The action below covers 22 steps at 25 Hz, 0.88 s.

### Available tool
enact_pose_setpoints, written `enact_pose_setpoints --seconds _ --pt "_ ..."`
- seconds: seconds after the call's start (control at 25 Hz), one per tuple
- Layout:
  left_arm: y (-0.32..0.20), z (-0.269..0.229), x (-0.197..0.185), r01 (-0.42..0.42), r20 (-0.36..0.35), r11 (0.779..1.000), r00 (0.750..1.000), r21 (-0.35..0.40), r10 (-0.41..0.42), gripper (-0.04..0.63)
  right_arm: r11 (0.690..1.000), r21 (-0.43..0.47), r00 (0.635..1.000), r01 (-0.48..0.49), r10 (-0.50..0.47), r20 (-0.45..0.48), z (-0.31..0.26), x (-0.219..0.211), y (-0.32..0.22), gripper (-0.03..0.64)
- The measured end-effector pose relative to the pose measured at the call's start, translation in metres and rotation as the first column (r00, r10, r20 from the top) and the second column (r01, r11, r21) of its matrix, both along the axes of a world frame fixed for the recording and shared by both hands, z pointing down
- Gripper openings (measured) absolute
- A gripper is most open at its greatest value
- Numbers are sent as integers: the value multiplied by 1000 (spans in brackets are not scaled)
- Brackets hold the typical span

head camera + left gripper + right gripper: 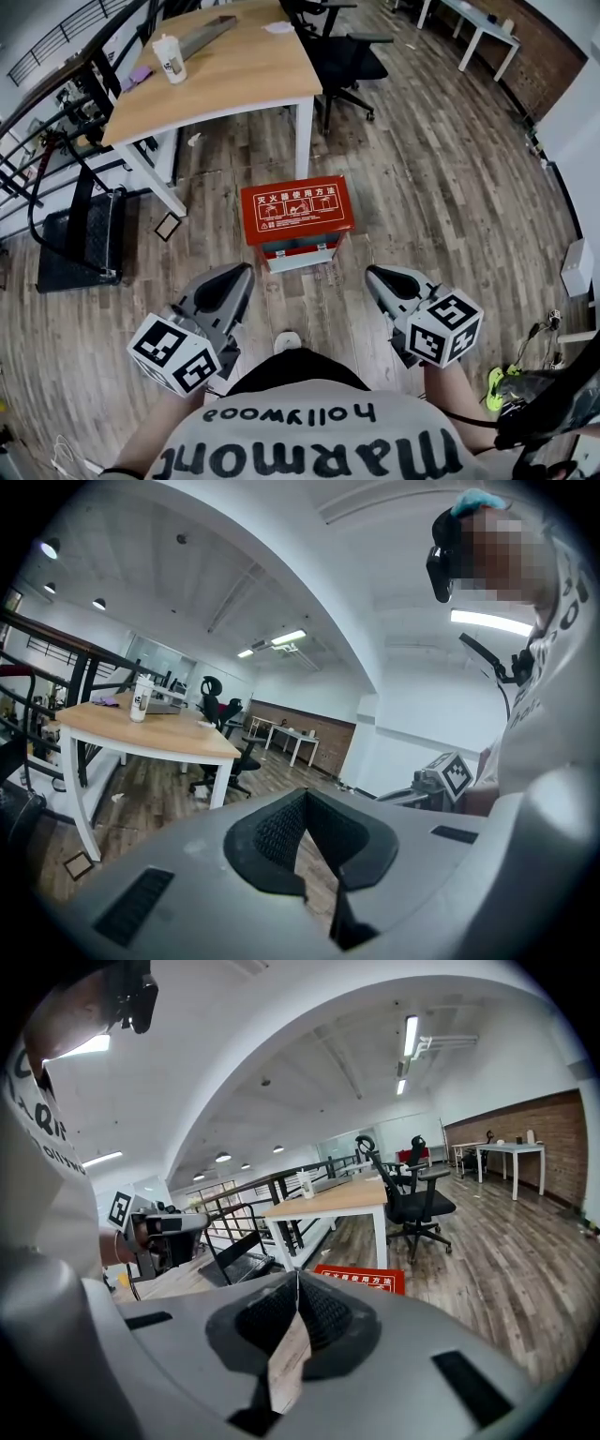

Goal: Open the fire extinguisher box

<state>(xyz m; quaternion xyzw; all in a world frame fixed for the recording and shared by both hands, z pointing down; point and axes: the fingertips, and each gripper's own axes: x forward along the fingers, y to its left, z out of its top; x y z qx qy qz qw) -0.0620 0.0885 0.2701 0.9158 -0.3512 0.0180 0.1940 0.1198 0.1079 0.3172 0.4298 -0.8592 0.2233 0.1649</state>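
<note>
Pressing together at their tips, the fingers of the left gripper enclose nothing; only a wedge of floor shows through behind the black pads. The fingers of the right gripper are likewise closed tip to tip and empty.

In the head view the left gripper and the right gripper hang side by side above the wooden floor, well apart from each other, each pointing away from the person and slightly down. Their marker cubes sit close to the person's body.

Between the lines of the two grippers and just ahead of their tips, the fire extinguisher box rests on the floor. It is red, with white print and pictures on the face turned up, and its pale lower edge faces the person. Neither gripper touches it. From the right gripper view only the box's red top shows above the fingers.

Bare floor lies open on the box's right and in front of it. On its left a small dark-framed square lies near, and beyond that a black mat-like thing leans by the railing. Behind the box, the white leg of a wooden counter stands close to its far edge; a white cup stands on the counter. A black office chair stands just right of the counter.
</note>
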Motion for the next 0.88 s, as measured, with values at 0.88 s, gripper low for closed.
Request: enact_pose_setpoints --seconds 0.88 --pt "-94 16 -22 -18 18 1000 1000 -14 18 6 1000 -23 1000 5 -5 -28 17 -20 -88 11"
